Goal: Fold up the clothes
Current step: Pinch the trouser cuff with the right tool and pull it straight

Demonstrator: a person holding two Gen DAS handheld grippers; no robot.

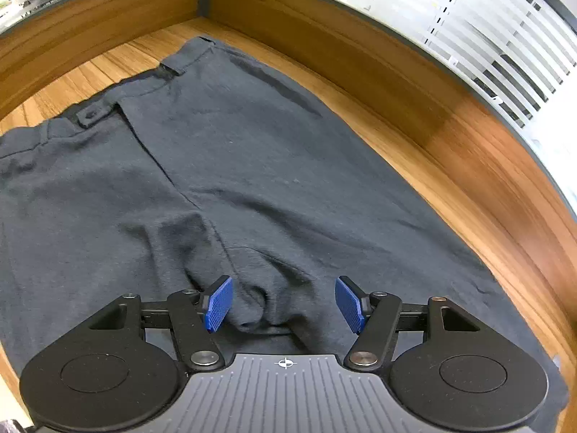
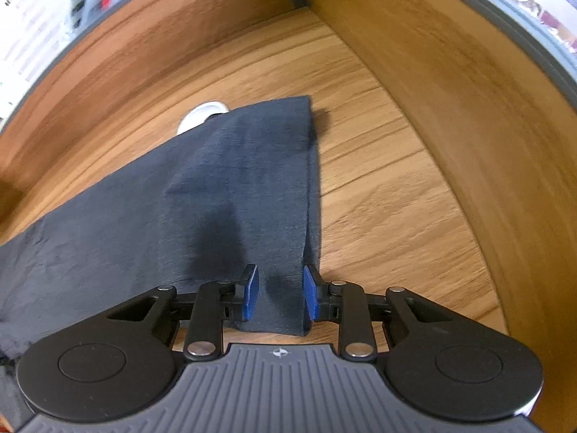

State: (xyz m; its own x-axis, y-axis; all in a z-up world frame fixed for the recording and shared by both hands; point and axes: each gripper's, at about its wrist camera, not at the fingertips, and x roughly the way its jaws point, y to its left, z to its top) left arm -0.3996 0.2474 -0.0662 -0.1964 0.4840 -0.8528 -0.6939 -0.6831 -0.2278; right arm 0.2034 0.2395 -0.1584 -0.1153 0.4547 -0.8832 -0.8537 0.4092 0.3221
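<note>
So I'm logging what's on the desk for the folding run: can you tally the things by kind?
Dark grey trousers: 1
White round desk fitting, partly under the trouser leg: 1
Hand-held grippers, left hand-held gripper and right hand-held gripper: 2
Total: 4

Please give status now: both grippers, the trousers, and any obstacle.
Left gripper open over bunched crotch fabric. Right gripper open, straddling leg hem. Dark trousers flat on wooden table. Nothing in the way.
</note>
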